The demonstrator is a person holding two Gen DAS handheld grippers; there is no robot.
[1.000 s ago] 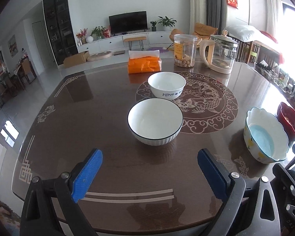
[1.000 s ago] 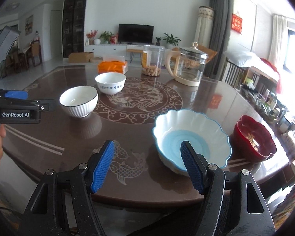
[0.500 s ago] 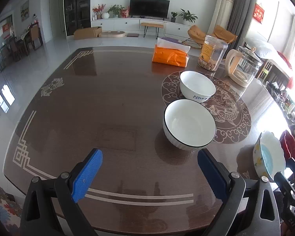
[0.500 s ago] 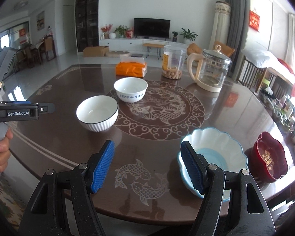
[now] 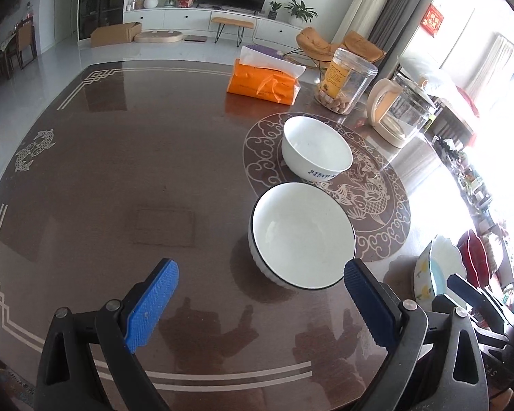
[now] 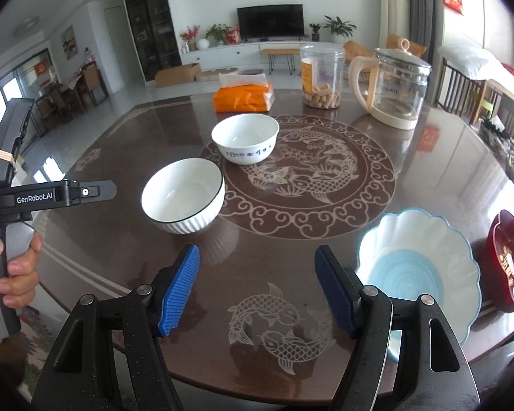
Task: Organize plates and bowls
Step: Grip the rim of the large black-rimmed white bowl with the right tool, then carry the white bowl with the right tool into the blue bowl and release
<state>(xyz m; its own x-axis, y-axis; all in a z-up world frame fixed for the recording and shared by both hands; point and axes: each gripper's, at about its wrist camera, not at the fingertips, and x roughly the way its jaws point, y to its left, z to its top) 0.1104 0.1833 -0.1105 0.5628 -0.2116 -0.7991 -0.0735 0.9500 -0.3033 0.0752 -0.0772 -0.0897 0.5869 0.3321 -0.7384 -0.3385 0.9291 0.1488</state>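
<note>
On the big brown desk, four bowls sit apart, none stacked yet. I am just starting. My left gripper and right gripper are both wide apart, holding nothing. Next I should reach the ribbed white bowl.

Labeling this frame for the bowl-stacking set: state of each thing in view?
black-rimmed bowl: upright, empty, on the table, unheld
blue-lettered bowl: upright, empty, on the dragon medallion
scalloped blue bowl: upright, empty, near the table edge
red bowl: upright, beside the scalloped one
snack jar: lidded, partly full
glass kettle: lid on
left gripper: jaws open, empty
right gripper: jaws open, empty
</note>
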